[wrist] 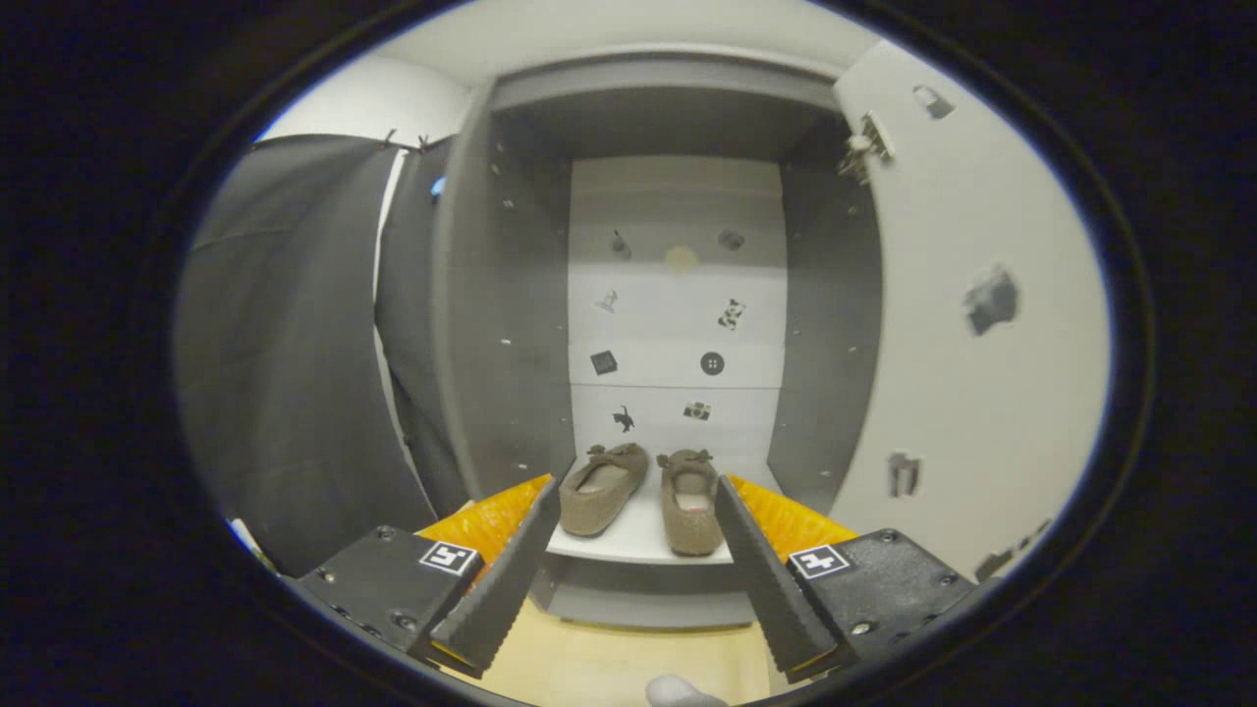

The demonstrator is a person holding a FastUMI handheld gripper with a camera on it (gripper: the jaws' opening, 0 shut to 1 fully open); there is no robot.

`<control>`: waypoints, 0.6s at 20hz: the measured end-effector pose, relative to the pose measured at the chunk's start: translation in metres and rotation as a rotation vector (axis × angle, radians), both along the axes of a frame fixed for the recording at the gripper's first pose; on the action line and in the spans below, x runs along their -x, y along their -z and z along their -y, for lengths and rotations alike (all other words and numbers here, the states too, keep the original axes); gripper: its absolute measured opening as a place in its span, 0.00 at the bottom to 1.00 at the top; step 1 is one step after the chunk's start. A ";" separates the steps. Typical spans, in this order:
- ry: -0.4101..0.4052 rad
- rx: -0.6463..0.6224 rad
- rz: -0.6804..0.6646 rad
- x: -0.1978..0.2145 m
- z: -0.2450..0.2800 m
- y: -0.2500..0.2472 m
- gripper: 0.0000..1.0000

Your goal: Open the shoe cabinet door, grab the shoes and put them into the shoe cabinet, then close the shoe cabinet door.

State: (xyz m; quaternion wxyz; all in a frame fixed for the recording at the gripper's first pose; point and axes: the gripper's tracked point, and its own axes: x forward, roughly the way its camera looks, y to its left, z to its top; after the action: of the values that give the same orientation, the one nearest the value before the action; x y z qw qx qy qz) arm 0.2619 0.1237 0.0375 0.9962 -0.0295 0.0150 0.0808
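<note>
Two shoes (643,491) sit side by side inside shoe cabinet (501,324), door (967,324) open; gripper (638,503) fingers spread, empty.

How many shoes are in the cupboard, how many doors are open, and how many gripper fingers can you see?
Brown shoes: 2, the left shoe and the right shoe, side by side on the cabinet's bottom shelf.
Open cabinet doors: 1, the white door swung out on the right.
Gripper fingers: 2, spread apart, holding nothing.
Total: 5
</note>
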 end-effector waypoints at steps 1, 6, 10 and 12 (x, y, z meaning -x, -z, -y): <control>0.004 0.002 0.017 0.021 0.005 -0.002 1.00; -0.012 -0.010 0.019 0.140 0.040 0.007 1.00; 0.004 -0.006 -0.001 0.214 0.095 0.018 1.00; 0.042 0.000 0.003 0.246 0.131 0.023 1.00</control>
State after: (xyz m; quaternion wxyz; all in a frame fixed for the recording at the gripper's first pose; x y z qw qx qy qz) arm 0.0158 -0.0078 0.0145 0.9977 -0.0294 0.0141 0.0600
